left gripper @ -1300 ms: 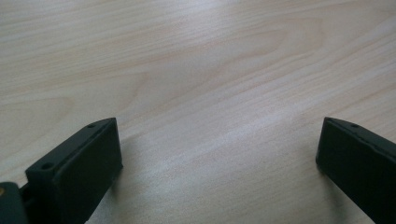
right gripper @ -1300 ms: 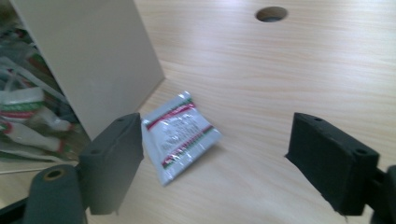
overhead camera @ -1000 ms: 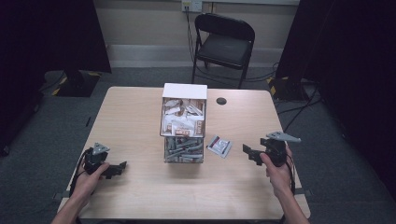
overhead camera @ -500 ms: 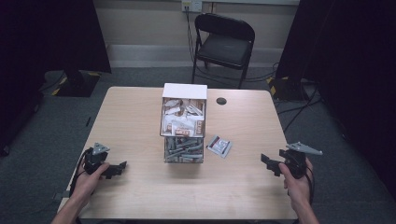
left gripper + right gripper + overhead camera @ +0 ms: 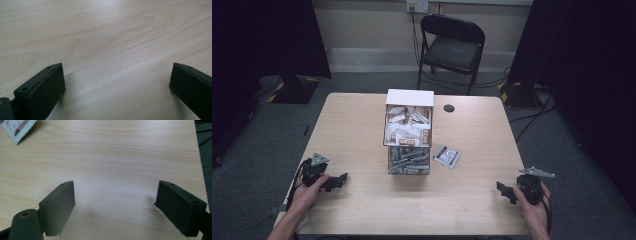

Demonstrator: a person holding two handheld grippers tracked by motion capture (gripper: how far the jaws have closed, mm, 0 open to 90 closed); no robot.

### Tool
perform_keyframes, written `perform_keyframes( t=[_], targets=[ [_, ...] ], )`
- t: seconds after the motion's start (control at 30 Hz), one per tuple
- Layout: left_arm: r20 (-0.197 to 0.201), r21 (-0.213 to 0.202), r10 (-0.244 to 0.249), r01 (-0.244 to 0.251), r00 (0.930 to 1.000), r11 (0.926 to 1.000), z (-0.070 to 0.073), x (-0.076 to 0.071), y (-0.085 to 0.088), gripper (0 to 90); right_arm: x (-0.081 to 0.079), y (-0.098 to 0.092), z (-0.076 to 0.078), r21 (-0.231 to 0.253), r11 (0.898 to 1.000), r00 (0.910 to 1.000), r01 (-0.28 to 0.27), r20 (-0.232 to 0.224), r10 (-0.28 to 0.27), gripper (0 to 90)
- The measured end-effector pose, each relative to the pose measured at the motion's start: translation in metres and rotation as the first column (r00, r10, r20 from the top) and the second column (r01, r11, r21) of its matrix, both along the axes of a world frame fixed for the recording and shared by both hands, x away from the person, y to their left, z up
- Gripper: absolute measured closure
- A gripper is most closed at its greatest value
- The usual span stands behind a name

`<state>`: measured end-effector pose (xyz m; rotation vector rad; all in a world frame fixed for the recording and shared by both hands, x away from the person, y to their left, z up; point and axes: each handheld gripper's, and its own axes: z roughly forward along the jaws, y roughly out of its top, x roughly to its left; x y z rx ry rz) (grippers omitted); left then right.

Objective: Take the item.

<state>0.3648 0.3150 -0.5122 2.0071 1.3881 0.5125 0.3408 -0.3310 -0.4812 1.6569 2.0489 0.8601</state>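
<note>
Right claw [image 5: 504,190] lower, nearer table [image 5: 362,115] corner.

Matt wood-grain top, matt black plastic jaws.
Pale wood-look tabletop [image 5: 105,37] smooth w/ faint sheen; left gripper [image 5: 116,82] & right gripper [image 5: 115,202] jaws dull black plastic; clear glossy plastic box [image 5: 409,137]; glossy white packet [image 5: 446,156]; black metal folding chair [image 5: 452,47].
</note>
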Motion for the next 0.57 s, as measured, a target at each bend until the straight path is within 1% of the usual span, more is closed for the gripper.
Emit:
perform_keyframes(
  t=[0.07,0.1,0.17,0.2,0.23,0.33,0.4,0.43,0.47,0.57],
  targets=[
    [0.0,0.001,0.0,0.0,1.0,1.0,0.0,0.0,0.0,0.0,0.0,0.006,-0.004,-0.043,0.999,1.0,-0.001,0.001,0.002,14.7],
    [0.0,0.001,0.001,-0.001,1.0,1.0,0.0,0.0,0.0,0.0,0.0,0.009,-0.007,-0.052,0.999,1.0,-0.007,-0.003,0.006,13.9],
    [0.0,0.002,0.001,-0.001,1.0,1.0,0.0,0.0,0.0,0.0,0.0,0.01,-0.008,-0.056,0.998,0.9999,-0.011,-0.005,0.011,13.0],
    [0.0,0.002,-0.002,0.002,1.0,1.0,0.0,0.0,0.0,0.0,0.0,0.014,-0.01,-0.089,0.996,0.9999,-0.013,-0.001,0.013,13.0],
    [0.001,0.002,0.0,0.0,1.0,1.0,0.0,0.0,0.0,0.0,0.0,0.016,-0.01,-0.104,0.995,1.0,-0.006,0.002,0.006,11.9],
    [0.0,0.001,0.0,0.0,1.0,1.0,0.0,0.0,0.0,0.0,0.0,0.021,-0.013,-0.107,0.994,0.9998,0.019,0.013,-0.018,6.8],
    [0.0,0.001,0.0,0.0,1.0,1.0,0.0,0.0,0.0,0.0,0.0,0.024,-0.016,-0.103,0.995,0.9994,0.019,0.031,-0.016,1.3],
    [0.0,0.001,0.001,-0.001,1.0,1.0,0.0,0.0,0.0,0.0,0.0,0.024,-0.018,-0.101,0.995,0.9991,0.015,0.042,-0.011,0.0],
    [0.0,0.001,0.0,0.0,1.0,1.0,0.0,0.0,0.0,0.0,0.0,0.025,-0.019,-0.099,0.995,0.9987,0.016,0.05,-0.011,0.0],
    [0.0,0.001,0.0,0.0,1.0,1.0,0.0,0.0,0.0,0.0,0.001,0.026,-0.019,-0.1,0.995,0.9987,0.013,0.05,-0.008,0.0]
  ],
)
